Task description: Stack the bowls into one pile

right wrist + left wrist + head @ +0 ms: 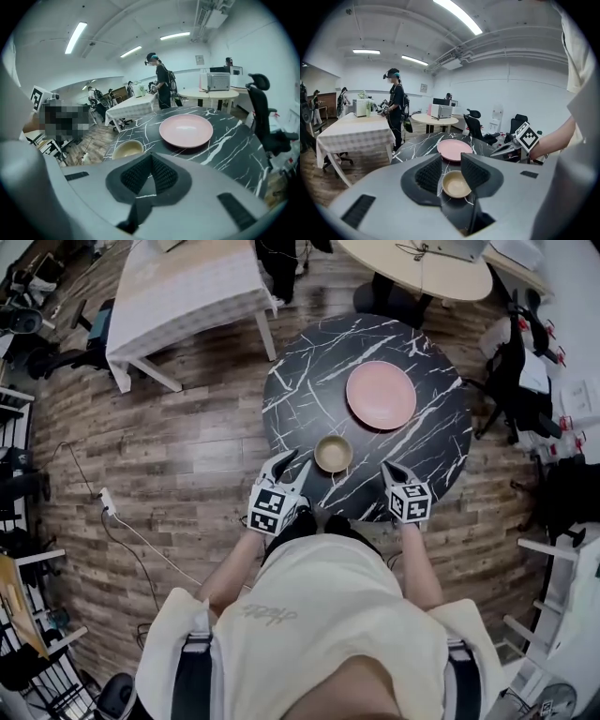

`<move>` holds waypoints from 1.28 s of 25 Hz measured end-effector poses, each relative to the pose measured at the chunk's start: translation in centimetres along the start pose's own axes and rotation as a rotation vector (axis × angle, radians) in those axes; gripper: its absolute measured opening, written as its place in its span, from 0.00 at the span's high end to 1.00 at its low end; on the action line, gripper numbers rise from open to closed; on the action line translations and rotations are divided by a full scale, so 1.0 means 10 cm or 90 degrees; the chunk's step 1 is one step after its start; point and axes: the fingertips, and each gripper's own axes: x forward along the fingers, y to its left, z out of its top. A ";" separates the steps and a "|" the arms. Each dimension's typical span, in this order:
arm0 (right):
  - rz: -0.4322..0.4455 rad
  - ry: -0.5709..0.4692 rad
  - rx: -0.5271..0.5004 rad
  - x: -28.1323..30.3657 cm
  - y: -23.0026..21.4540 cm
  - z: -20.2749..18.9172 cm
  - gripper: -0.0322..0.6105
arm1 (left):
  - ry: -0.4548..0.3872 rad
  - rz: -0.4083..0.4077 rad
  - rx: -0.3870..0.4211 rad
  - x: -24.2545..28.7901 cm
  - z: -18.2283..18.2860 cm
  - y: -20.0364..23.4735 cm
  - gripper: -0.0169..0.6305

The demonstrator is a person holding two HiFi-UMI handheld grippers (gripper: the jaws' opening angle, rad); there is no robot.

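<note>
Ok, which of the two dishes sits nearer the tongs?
The small tan bowl, by the near edge of the table; the wide pink dish lies farther back.

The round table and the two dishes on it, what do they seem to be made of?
Table: black with white veins and a slight sheen, so polished marble or a marble-look top; can't tell which. Pink dish: smooth, evenly coloured, soft highlight, probably plastic or glazed ceramic. Small tan bowl: plain, smooth, faint sheen, possibly plastic or a wood-fibre mix; unclear.

Head view steep top-down on surface (300,399); gripper views low, near edge, facing across; all share tan bowl (333,453).
</note>
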 end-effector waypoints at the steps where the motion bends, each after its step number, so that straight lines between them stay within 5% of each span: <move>1: -0.003 -0.007 -0.002 -0.05 -0.02 0.03 0.94 | -0.001 -0.004 0.005 0.02 0.03 -0.03 0.76; 7: -0.015 -0.053 -0.031 -0.34 -0.06 0.30 0.94 | -0.010 -0.024 0.025 0.12 0.22 -0.15 0.76; 14: -0.034 -0.107 -0.054 -0.59 -0.12 0.62 0.94 | -0.033 -0.039 -0.092 0.26 0.46 -0.07 0.76; 22: -0.055 -0.166 -0.079 -0.94 -0.11 1.01 0.94 | -0.052 -0.019 -0.065 0.33 0.74 0.06 0.76; 32: -0.088 -0.252 -0.142 -1.42 -0.06 1.57 0.94 | -0.086 -0.067 0.026 0.43 1.16 -0.27 0.76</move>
